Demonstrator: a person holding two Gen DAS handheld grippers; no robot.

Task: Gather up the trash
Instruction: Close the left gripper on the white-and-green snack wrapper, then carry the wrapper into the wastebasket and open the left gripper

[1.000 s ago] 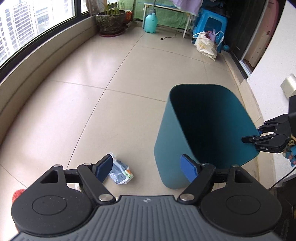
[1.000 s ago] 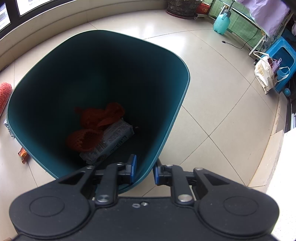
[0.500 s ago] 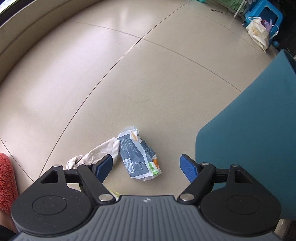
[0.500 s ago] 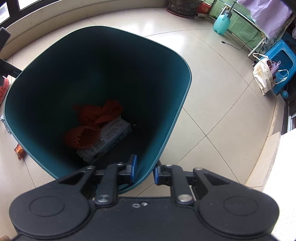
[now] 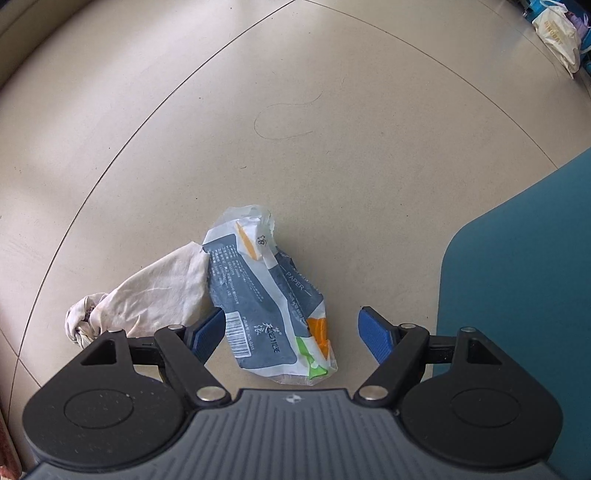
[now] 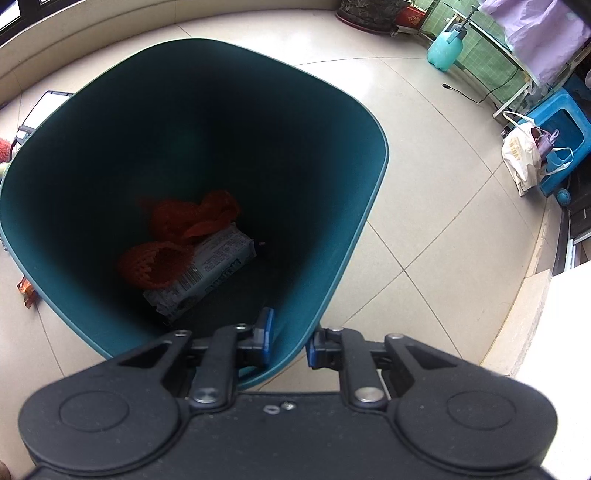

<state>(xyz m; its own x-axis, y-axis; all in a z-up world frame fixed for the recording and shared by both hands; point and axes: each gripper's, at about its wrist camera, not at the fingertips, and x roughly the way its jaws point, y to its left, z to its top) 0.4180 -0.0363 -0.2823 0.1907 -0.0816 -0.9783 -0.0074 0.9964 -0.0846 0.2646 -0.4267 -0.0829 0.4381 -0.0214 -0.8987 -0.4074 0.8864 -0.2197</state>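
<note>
Blue-padded left tongs [image 5: 291,334] gape around the paper wrapper [image 5: 266,295]; right tongs [image 6: 289,339] clench the teal bin [image 6: 354,229] rim.

I am working on an enclosed home balcony. Evidence: beige tiled floor [image 6: 424,155], window sill [image 6: 92,14], potted plant [image 6: 369,13], spray bottle [image 6: 445,50], blue stool [image 6: 565,136], tote bag [image 6: 522,158], hanging laundry [image 6: 539,33].

Beige tile floor [image 5: 332,122] all around me, thin dark grout lines, soft daylight glare. Low beige ledge [image 6: 92,18] runs along the far edge. Far corner: potted plant [image 6: 369,11], teal spray bottle [image 6: 445,48], blue plastic stool [image 6: 565,129], cream tote bag [image 6: 524,158] leaning on it.
</note>
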